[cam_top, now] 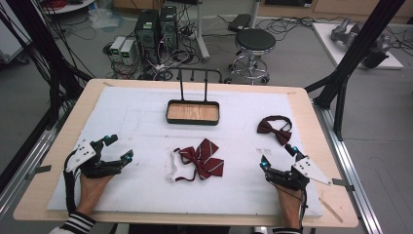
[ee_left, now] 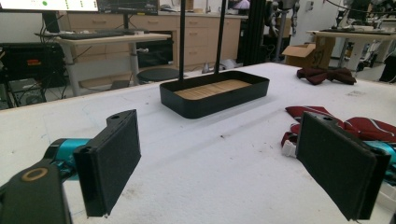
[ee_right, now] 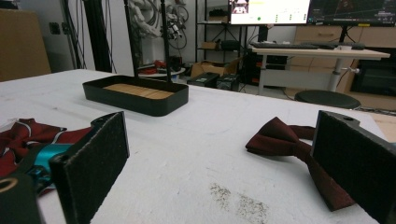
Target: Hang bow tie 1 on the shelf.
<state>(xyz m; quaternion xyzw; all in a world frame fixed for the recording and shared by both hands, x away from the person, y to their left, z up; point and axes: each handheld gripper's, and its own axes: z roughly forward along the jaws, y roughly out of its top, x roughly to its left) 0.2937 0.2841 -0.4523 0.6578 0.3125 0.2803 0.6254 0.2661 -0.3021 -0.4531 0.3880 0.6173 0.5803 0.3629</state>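
Even, diffuse indoor light falls from overhead, bright enough to show everything plainly. The white cover of the table point(cam_top: 146, 122) reads clean and slightly washed out in the high view, with no hard glare. Shadows are soft and short: a faint one hugs the black tray point(cam_top: 193, 112), and weak ones lie under the two bow ties. The high view is a little soft and grainy. In both gripper views the near black pads are slightly out of focus, the straight lines bow towards the edges, and the monitors in the background glow overexposed.
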